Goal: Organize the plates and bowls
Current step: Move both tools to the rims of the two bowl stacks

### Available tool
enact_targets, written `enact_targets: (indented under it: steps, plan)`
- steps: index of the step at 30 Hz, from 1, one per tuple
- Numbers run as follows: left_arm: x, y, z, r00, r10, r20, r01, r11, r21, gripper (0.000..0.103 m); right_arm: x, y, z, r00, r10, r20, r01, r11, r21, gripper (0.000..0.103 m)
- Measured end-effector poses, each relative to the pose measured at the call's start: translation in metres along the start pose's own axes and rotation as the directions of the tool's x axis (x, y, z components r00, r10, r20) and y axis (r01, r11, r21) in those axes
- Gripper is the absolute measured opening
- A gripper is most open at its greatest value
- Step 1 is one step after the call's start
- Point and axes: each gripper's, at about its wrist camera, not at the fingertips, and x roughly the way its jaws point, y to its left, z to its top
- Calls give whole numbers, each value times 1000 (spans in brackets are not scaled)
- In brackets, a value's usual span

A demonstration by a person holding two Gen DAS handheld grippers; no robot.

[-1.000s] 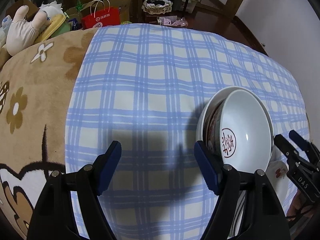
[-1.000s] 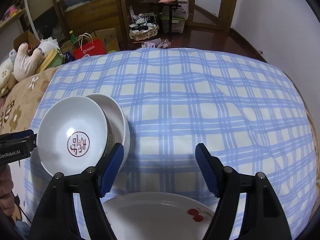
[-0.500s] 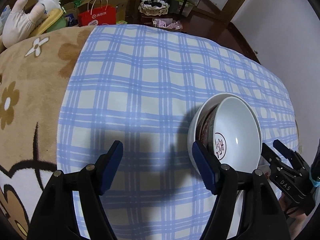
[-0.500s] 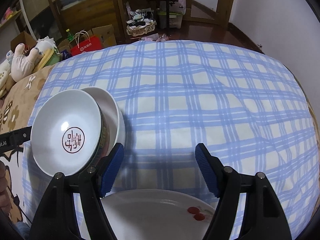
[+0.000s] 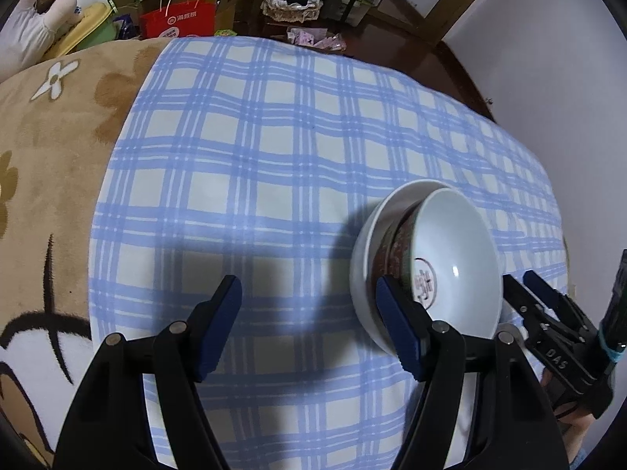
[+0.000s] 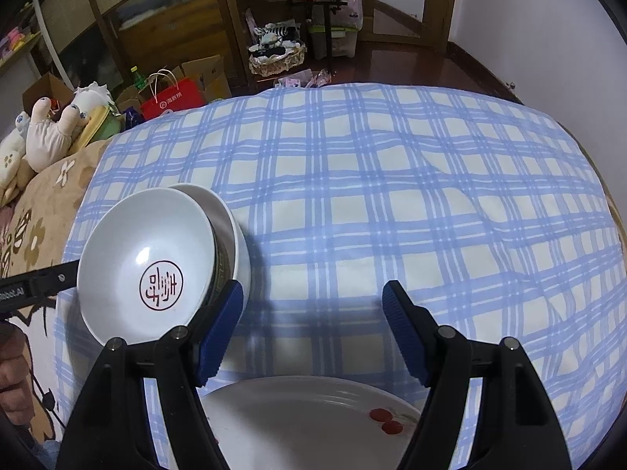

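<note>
Nearest, right wrist view: right gripper (image 6: pixel 312 323), jaws spread wide, nothing between the blue pads (image 6: pixel 219 325); checked cloth shows through the gap.

Just below it, at the near edge: white plate (image 6: pixel 298 423) with a red cherry motif, lying flat on the cloth, partly hidden behind the gripper's black arms.

Nearest, left wrist view: left gripper (image 5: pixel 309 321), jaws likewise wide apart and holding nothing; its right pad (image 5: pixel 395 325) overlaps the bowls in this view, and contact cannot be told.

Next out: two nested bowls. The stamped bowl (image 6: pixel 147 270), white inside with a round red seal mark in its base and a dark patterned outer wall, sits tilted inside the plain white bowl (image 6: pixel 231 231). The pair rests on the cloth, left of the right gripper and right of the left gripper, between the two tools.

Beneath all: blue checked cloth (image 6: pixel 392 196), spread over a rounded surface and running to the far edge.

Left of the cloth: brown flower-print blanket (image 5: pixel 51 149).

Far left: pale plush toys (image 6: pixel 51 133), piled beyond the blanket.

Far, on the floor: red paper bag (image 6: pixel 172 98) with white handles, beside cardboard boxes.

Farthest: wicker basket (image 6: pixel 278 58) of oddments on dark wooden flooring.
</note>
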Motion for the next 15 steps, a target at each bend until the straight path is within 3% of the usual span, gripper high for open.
enact_targets:
  steps: [6,10,15]
  plan:
    - [6,4,0,1000,-8,-19,8,1000,-20,69,1,-5,2,998,57,-21,-55,997,56,76]
    - [8,6,2,999,-25,-28,24,999,-32,69,2,-5,5,988,150,-35,-146,985,95,62]
    - [8,6,2,999,-19,-29,19,1000,-22,70,9,6,9,987,148,-57,-144,987,76,48]
